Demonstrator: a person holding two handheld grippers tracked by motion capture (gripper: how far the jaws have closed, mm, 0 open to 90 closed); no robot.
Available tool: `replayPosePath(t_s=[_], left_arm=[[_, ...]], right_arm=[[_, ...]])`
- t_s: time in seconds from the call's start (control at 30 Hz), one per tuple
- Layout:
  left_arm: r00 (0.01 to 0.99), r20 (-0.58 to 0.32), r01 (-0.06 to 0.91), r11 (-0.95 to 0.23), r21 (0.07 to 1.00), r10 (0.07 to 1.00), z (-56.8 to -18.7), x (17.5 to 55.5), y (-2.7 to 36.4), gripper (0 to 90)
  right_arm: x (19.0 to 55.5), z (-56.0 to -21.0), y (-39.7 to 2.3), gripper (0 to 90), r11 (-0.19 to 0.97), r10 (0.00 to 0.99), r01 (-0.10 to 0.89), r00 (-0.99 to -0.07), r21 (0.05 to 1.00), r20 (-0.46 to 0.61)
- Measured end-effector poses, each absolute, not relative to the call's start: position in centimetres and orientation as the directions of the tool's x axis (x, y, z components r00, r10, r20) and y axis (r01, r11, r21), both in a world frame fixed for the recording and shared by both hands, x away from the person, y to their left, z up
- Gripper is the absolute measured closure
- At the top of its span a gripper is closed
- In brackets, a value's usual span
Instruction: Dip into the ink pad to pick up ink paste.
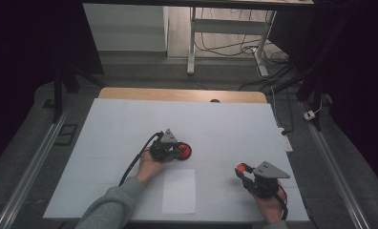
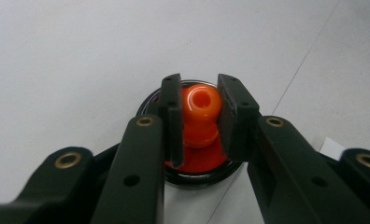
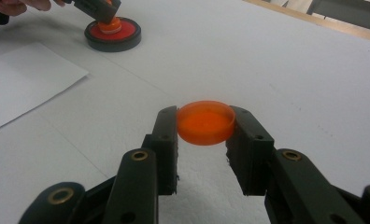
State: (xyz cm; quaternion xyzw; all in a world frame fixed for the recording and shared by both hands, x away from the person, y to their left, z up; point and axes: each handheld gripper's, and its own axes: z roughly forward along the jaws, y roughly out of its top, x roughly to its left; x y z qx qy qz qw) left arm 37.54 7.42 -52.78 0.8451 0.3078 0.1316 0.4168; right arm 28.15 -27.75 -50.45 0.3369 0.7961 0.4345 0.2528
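White table covering (image 1: 130, 124), two hand-held grippers, each clamped on an orange part.

Left gripper (image 2: 199, 121): jaws closed on the orange knob (image 2: 201, 105) of a stamp standing upright in a round black-rimmed red pad (image 3: 112, 33), near the table's middle. Right gripper (image 3: 205, 125): jaws closed on a shallow orange cap (image 3: 205, 122), held clear of the surface, well apart from the pad. Between the two hands, nearer the person, lies a white paper sheet (image 1: 179, 191).
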Motion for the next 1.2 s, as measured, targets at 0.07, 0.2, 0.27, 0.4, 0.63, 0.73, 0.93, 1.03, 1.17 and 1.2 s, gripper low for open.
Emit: replayPosePath(t_s=[0.07,0.2,0.27,0.4,0.63,0.73,0.93,1.03,1.17,1.2], left_arm=[[0.776,-0.032,0.409,-0.464,0.786,0.630,-52.79,37.52,7.41,73.2],[0.777,-0.032,0.404,-0.459,0.791,0.629,-52.88,37.47,7.49,73.3],[0.777,-0.030,0.402,-0.459,0.792,0.628,-52.90,37.46,7.49,73.2],[0.779,-0.024,0.401,-0.468,0.787,0.626,-52.81,37.51,7.42,73.3],[0.787,-0.046,0.414,-0.471,0.779,0.615,-52.68,37.94,7.47,73.3],[0.786,-0.045,0.413,-0.470,0.780,0.616,-52.70,37.93,7.44,73.3],[0.784,-0.050,0.415,-0.462,0.784,0.619,-52.78,37.89,7.50,73.3],[0.784,-0.049,0.413,-0.461,0.785,0.619,-52.81,37.86,7.51,73.3],[0.784,-0.072,0.424,-0.447,0.788,0.616,-52.83,38.05,7.71,73.2],[0.786,-0.079,0.427,-0.444,0.788,0.613,-52.81,38.12,7.79,73.1]], right_arm=[[28.14,-50.43,-27.78,64.5,0.395,0.756,0.317,-0.645,0.863,-0.110],[28.13,-50.41,-27.82,64.5,0.389,0.757,0.316,-0.646,0.865,-0.104],[28.10,-50.36,-27.85,64.4,0.390,0.757,0.315,-0.645,0.865,-0.106],[28.09,-50.31,-27.90,64.5,0.387,0.758,0.314,-0.644,0.867,-0.105],[28.09,-50.31,-27.84,64.5,0.387,0.756,0.311,-0.645,0.868,-0.107],[28.13,-50.32,-27.85,64.5,0.389,0.757,0.313,-0.645,0.867,-0.106],[28.07,-50.30,-27.83,64.4,0.387,0.758,0.311,-0.644,0.868,-0.107],[28.08,-50.32,-27.84,64.5,0.387,0.757,0.313,-0.644,0.868,-0.105],[28.08,-50.31,-27.86,64.4,0.388,0.757,0.312,-0.645,0.867,-0.106],[28.09,-50.31,-27.87,64.4,0.387,0.757,0.312,-0.645,0.867,-0.106]])
